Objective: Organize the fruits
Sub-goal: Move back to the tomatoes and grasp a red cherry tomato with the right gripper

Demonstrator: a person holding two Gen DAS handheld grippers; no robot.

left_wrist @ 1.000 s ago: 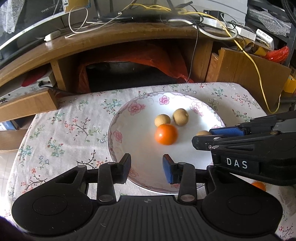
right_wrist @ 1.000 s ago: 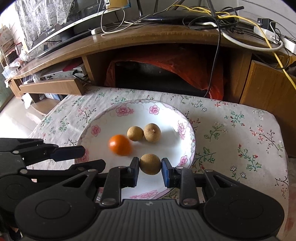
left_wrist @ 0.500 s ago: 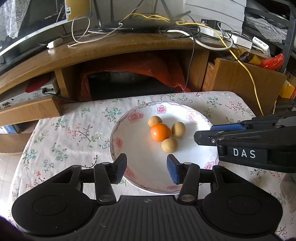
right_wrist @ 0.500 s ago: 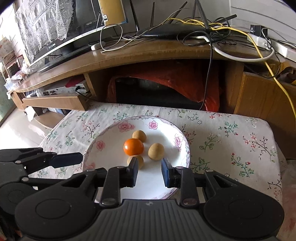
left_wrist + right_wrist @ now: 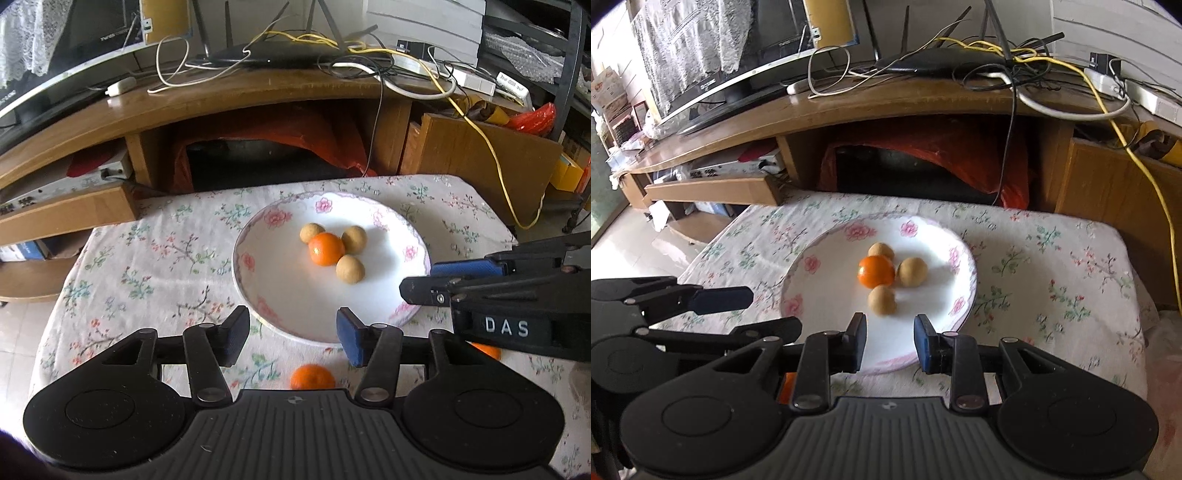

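White flowery plate (image 5: 255, 295) mid-table on cloth (image 5: 147, 258); orange (image 5: 325, 249) inside with three longans (image 5: 350, 269) touching round it; spare orange (image 5: 312, 376) on the cloth just near of the rim; left gripper (image 5: 291, 334) spreading wider, nothing between; right gripper (image 5: 890, 341) hovering at the near rim, jaws a narrow gap apart, empty

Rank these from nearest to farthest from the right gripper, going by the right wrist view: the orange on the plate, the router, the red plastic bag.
1. Orange, on the plate, just ahead of the right gripper.
2. Red plastic bag, under the wooden desk.
3. Router, on the desk top.
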